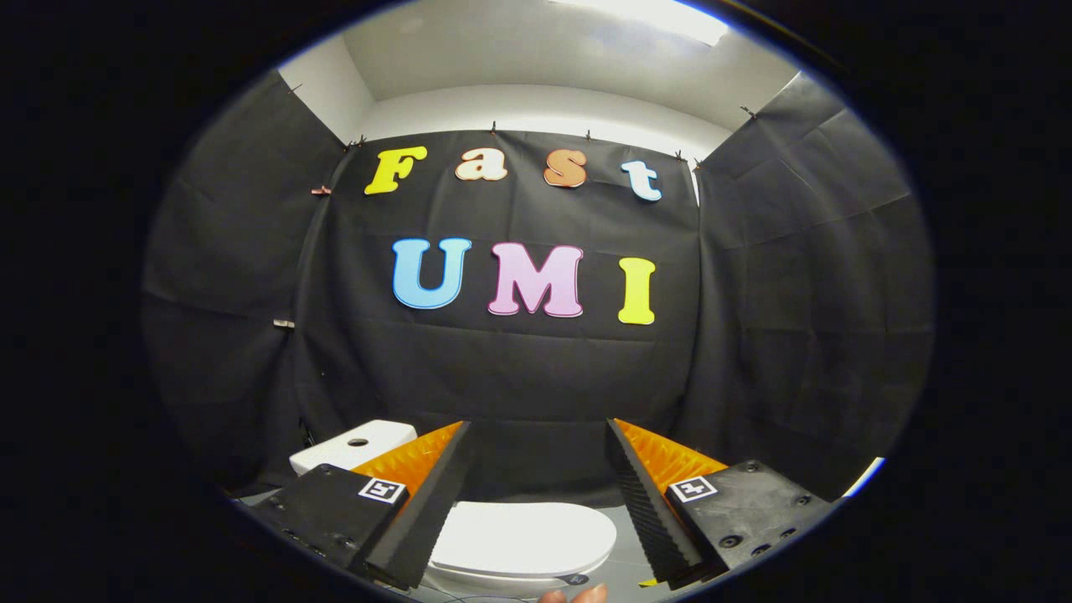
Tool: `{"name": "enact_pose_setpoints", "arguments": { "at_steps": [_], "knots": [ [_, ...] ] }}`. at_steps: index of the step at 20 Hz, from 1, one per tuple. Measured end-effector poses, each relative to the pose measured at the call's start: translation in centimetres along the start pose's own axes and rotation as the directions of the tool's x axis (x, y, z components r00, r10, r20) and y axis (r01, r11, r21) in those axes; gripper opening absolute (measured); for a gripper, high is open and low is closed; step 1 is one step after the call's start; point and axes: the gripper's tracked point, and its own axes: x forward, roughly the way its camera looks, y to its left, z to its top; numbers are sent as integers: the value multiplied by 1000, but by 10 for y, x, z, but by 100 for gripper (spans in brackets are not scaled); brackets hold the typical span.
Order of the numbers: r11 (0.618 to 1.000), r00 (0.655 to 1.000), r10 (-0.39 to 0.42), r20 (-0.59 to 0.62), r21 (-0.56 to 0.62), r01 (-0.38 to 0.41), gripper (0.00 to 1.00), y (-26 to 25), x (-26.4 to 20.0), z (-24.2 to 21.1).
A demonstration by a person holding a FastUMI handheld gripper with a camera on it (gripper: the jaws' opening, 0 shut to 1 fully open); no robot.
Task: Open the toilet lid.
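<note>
Facing: a glossy white oval plastic toilet lid [523, 536], lying flat and shut on the bowl, low down between my two fingers and a little beyond their tips.
Lid handling: I judge it rigid, smooth and likely slippery, light enough to swing on a hinge at the back, near the tank; it should not be let drop.
Where to take hold: the front rim [519, 571] nearest me looks like the best purchase, one fingertip hooked under the lip and lifting up and back. Whether there is a gap under that lip I cannot tell from here.
My gripper [536, 435]: the black ridged fingers with orange backing stand wide apart, holding nothing and touching nothing; the lid sits well below them.
Task progress: the lid is not yet raised.
Tank: a white ceramic cistern [352, 446] with a round button on top, behind my left finger, partly hidden by it.
Hand: fingertips of a person [574, 595] show just at the near side of the lid.
Surroundings: black cloth booth wall [519, 377] behind the toilet.
</note>
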Motion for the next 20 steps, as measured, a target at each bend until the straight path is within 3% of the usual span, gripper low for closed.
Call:
{"name": "enact_pose_setpoints", "arguments": {
  "at_steps": [12, 20],
  "knots": [
    [1000, 991, -24, -132, 9, 25, 99, -50, 22, -130],
    [982, 971, 84, -222, 184, -43, 99, -46, 25, -213]
  ]
}}
